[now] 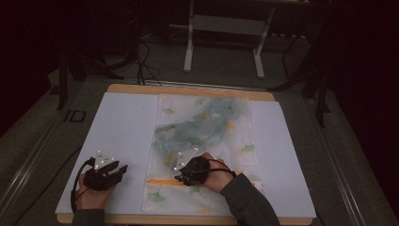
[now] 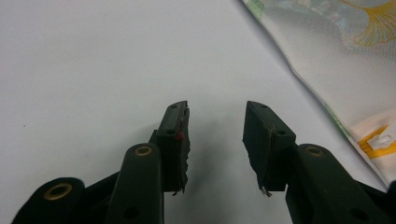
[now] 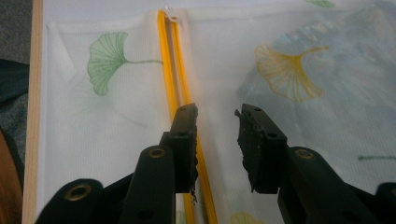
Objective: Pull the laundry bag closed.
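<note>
- A wooden table (image 1: 188,90) is seen from above, with its far edge and near edge showing past a white sheet (image 1: 122,141) that covers most of the top.
- A white mesh laundry bag (image 1: 207,141) printed with green and yellow ginkgo leaves is laid flat on the middle of the sheet; a bluish-grey garment (image 1: 207,123) can be made out through the mesh in its far half, though what kind cannot be told.
- A yellow zipper (image 1: 162,181) is run across the near end of the bag; in the right gripper view it (image 3: 170,74) is seen stretching away from the jaws to a white pull (image 3: 169,10) at its far end.
- The right gripper (image 1: 181,176) is held over the near part of the bag, beside the zipper; in its own view the right gripper (image 3: 215,121) is shown with jaws spread and nothing between them, the zipper passing under the left-hand jaw.
- The left gripper (image 1: 123,169) is held over bare sheet, just beside the bag's left edge; in its own view the left gripper (image 2: 216,116) is likewise spread apart and empty, with the bag's edge (image 2: 327,60) at the right.
</note>
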Motion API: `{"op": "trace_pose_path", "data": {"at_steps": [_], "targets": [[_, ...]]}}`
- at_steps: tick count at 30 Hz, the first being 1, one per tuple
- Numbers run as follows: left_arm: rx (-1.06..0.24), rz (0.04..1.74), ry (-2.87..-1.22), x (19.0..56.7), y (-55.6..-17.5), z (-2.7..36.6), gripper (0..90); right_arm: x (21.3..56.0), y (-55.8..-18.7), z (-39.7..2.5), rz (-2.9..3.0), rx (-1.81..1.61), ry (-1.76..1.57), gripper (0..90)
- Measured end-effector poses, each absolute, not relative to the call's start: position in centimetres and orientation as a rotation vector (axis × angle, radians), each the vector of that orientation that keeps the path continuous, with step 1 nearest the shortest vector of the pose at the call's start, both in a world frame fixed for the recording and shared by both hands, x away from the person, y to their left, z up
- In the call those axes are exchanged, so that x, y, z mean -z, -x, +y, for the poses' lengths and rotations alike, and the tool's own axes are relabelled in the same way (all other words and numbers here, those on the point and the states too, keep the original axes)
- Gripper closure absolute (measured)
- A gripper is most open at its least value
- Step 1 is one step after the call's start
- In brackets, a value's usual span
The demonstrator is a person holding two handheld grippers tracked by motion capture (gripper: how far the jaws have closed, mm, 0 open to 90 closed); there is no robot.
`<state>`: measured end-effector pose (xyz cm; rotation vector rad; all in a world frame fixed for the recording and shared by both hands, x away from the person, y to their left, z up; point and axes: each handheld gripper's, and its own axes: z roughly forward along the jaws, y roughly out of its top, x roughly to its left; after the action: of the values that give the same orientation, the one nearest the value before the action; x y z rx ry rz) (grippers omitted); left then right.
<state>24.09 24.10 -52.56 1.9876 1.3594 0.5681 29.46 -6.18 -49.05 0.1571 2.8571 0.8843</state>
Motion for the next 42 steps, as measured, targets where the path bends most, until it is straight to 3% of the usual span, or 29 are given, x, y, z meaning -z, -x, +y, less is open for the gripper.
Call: {"op": "trace_pose_path", "data": {"at_steps": [42], "targets": [[-0.555,1.340,-1.999,52.5,-24.1,23.9,60.5,48.8,-29.4,-0.3,2.893,-0.882,-0.021,73.9]]}}
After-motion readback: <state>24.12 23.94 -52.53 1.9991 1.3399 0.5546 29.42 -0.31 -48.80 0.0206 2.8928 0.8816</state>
